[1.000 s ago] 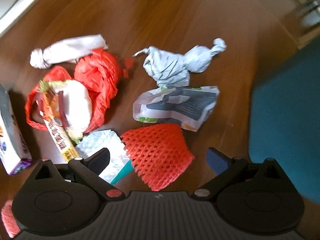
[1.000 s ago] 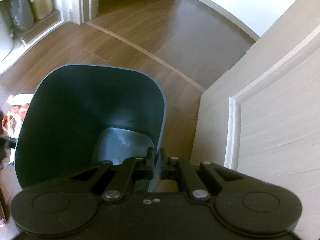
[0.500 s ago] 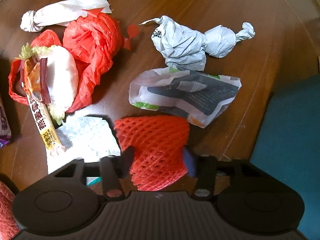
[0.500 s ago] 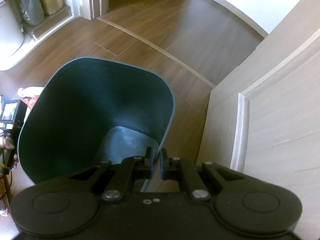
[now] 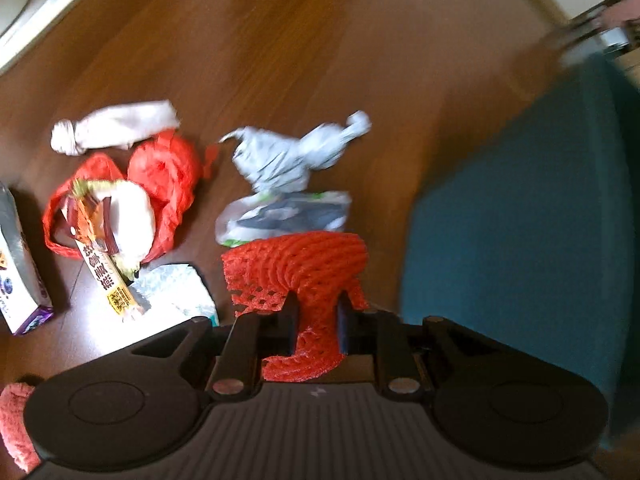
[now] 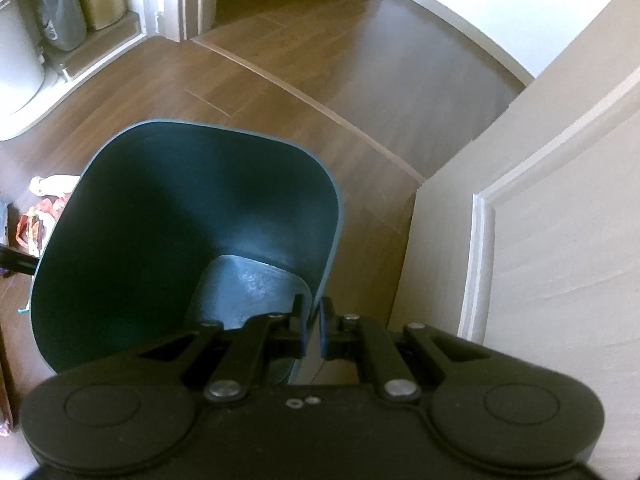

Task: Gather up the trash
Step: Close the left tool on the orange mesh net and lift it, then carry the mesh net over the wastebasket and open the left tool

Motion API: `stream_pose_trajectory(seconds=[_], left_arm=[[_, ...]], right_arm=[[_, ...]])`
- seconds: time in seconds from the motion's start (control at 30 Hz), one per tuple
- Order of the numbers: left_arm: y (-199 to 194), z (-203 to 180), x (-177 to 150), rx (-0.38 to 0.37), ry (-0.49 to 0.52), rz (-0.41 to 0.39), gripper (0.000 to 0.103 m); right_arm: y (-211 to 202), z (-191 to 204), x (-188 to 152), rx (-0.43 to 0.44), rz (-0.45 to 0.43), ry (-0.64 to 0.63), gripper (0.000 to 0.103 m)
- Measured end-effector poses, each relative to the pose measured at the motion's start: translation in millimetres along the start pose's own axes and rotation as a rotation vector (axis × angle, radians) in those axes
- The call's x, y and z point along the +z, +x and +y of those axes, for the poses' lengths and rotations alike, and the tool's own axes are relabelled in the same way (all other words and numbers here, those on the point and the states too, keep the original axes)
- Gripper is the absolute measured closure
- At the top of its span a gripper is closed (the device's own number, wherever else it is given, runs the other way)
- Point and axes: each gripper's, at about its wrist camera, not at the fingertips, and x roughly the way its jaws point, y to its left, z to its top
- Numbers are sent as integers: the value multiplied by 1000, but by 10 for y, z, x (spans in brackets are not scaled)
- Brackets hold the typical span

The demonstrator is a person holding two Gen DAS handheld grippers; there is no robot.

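My left gripper (image 5: pixel 314 318) is shut on a red foam fruit net (image 5: pixel 296 268) and holds it lifted above the wooden floor. More trash lies on the floor beyond it: a grey printed wrapper (image 5: pixel 284 218), a twisted grey-white paper wad (image 5: pixel 292 156), a red plastic bag (image 5: pixel 164 168), a white twisted bag (image 5: pixel 112 128) and a snack wrapper (image 5: pixel 102 272). My right gripper (image 6: pixel 314 330) is shut on the rim of the dark teal trash bin (image 6: pixel 180 220), whose inside looks empty. The bin's side fills the right of the left wrist view (image 5: pixel 520 220).
A small carton (image 5: pixel 20 264) stands at the far left, with a white foil packet (image 5: pixel 172 292) near it. A beige door (image 6: pixel 540 220) stands right of the bin. White furniture and containers (image 6: pixel 64 4) sit at the far left of the room.
My left gripper closed on the red foam net and lifted it off the floor, pulling back from the pile. The right gripper kept its hold on the bin rim.
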Motion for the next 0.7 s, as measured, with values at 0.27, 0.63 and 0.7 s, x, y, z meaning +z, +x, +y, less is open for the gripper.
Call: stream_pose_trajectory(seconds=[0.27, 0.63, 0.7], left_arm=[[-903, -389, 17, -7, 90, -135, 85], [-1091, -1295, -63, -64, 348, -237, 85], [-993, -1401, -97, -66, 380, -206, 85]], right_arm=[[-62, 107, 37, 3, -18, -19, 98], [-121, 234, 74, -4, -29, -48, 98], [-132, 235, 79, 0, -27, -56, 98]])
